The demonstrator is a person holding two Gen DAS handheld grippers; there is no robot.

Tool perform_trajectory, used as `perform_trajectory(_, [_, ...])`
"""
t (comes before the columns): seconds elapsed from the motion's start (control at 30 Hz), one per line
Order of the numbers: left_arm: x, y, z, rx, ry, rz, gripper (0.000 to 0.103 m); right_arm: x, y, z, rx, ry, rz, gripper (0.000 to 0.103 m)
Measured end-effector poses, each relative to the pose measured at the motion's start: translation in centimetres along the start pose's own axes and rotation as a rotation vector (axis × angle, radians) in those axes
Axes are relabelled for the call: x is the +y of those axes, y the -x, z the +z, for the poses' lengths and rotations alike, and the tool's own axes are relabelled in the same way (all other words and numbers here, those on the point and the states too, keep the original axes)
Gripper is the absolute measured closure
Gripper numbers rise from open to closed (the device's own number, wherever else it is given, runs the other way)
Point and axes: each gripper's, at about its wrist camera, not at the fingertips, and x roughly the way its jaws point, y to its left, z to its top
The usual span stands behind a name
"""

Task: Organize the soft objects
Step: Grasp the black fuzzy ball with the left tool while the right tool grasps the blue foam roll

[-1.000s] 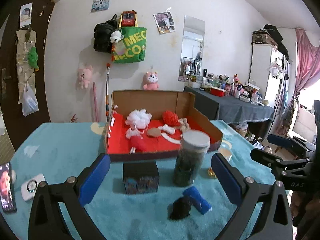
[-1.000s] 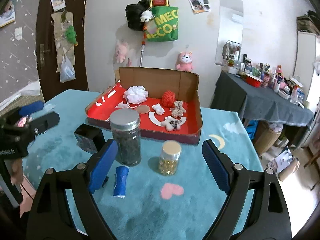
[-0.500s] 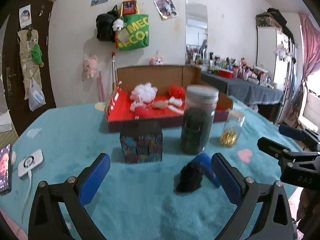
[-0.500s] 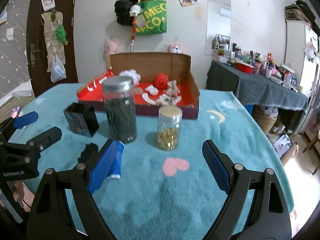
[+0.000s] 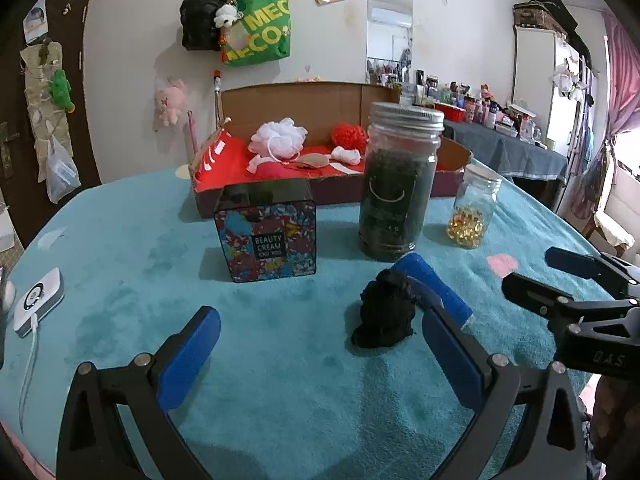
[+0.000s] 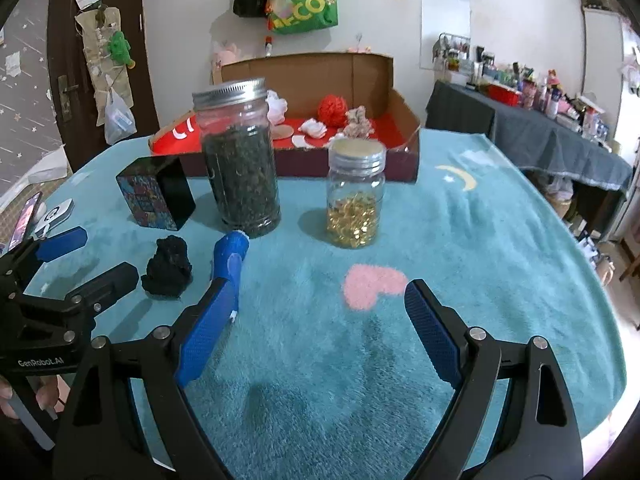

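1. Blue pads of left gripper (image 5: 320,344) and right gripper (image 6: 316,328) spread wide, pinching nothing.
2. Black soft lump (image 5: 384,312) on teal cloth (image 5: 160,280), touching blue roll (image 5: 434,286), just ahead of left gripper.
3. Could snag roll or bump tall jar (image 5: 398,180) if closing off-centre.
4. Lower and nearer than a second ago; cardboard box (image 5: 304,100) now behind jars.

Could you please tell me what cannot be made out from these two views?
- Blue roll: near end hidden behind the left gripper finger in the left wrist view.
- Black soft clump: too dark to identify in either view.
- Cardboard box contents: partly hidden by the tall jar.
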Motion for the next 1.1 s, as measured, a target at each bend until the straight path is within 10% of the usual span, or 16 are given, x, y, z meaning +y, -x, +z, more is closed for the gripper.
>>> perform_trajectory(0.47, [0.2, -3.0, 1.3, 0.123, -0.048, -0.139, 0.014, 0.8, -4.3, 1.2, 0.143, 0.077, 0.209, 0.018])
perform_trajectory(0.8, [-1.0, -4.4, 1.4, 0.207, -0.103, -0.353, 0.075, 3.6, -5.1, 1.1, 0.173, 0.242, 0.32, 0.069])
perform_trajectory(0.87, [-1.2, -4.3, 1.6, 0.205, -0.102, -0.37, 0.076, 3.9, -4.8, 0.9, 0.162, 0.254, 0.334, 0.084])
perform_trajectory(1.1, [-1.6, -3.9, 2.6, 0.179, -0.112, -0.37, 0.078, 1.8, -3.4, 1.5, 0.096, 0.139, 0.325, 0.088])
